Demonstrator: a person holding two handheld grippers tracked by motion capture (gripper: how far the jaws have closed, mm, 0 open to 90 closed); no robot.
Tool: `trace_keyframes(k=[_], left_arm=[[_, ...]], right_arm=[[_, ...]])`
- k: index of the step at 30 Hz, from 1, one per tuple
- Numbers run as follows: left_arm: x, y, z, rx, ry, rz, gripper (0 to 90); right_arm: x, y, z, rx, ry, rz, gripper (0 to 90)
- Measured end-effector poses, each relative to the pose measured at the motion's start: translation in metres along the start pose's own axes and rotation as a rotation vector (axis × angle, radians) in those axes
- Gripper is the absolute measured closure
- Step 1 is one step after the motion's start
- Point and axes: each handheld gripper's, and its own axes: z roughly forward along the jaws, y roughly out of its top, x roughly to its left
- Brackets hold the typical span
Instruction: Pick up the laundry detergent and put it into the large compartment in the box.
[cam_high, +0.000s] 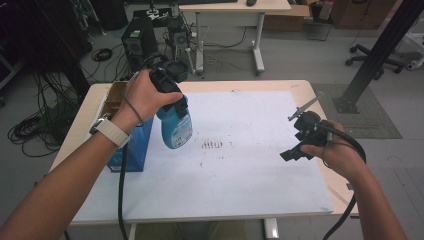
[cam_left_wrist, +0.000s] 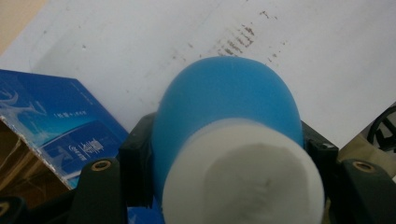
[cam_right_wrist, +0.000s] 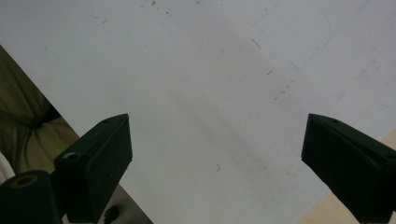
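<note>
A blue plastic bottle (cam_high: 175, 128) with a white top end hangs bottom-down over the left part of the white sheet (cam_high: 240, 175). My left gripper (cam_high: 174, 103) is shut on its upper body. In the left gripper view the bottle (cam_left_wrist: 224, 98) sits between the two black jaws of the left gripper (cam_left_wrist: 226, 156), its white end (cam_left_wrist: 243, 182) towards the camera. My right gripper (cam_high: 295, 136) hovers over the sheet's right edge. In its own view the right gripper (cam_right_wrist: 217, 144) stands open with nothing between its fingers, bare white sheet (cam_right_wrist: 201, 70) below.
An open blue cardboard box (cam_high: 131, 146) stands at the table's left edge, close beside the bottle, and its blue side (cam_left_wrist: 60, 126) is seen from the left gripper. Dark smudges (cam_high: 212, 145) mark the sheet's middle. Behind the table are a computer tower (cam_high: 139, 42), cables and a desk.
</note>
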Motion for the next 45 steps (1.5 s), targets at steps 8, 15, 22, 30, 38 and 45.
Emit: trace_keyframes(k=[8,15,22,30,38,45], left_arm=[[-0.004,0.001,-0.01,0.001,0.014,0.005,37.4],[-0.004,0.0,-0.024,-0.006,0.021,-0.026,37.4],[-0.005,0.001,-0.035,-0.012,0.023,-0.04,37.4],[-0.007,0.0,-0.046,-0.007,0.034,-0.063,37.4],[-0.003,-0.001,-0.059,-0.01,0.045,-0.087,37.4],[0.002,-0.003,-0.065,-0.016,0.05,-0.108,37.4]], right_arm=[[0.0,0.001,-0.002,-0.003,-0.002,-0.001,8.8],[0.0,0.002,-0.001,-0.003,-0.001,-0.007,8.7],[0.0,0.004,-0.001,-0.005,0.001,-0.013,8.8],[0.0,0.008,0.001,-0.008,0.006,-0.021,8.8],[0.0,0.009,0.004,-0.006,0.012,-0.024,8.8],[0.0,0.01,0.003,-0.01,0.011,-0.03,8.8]])
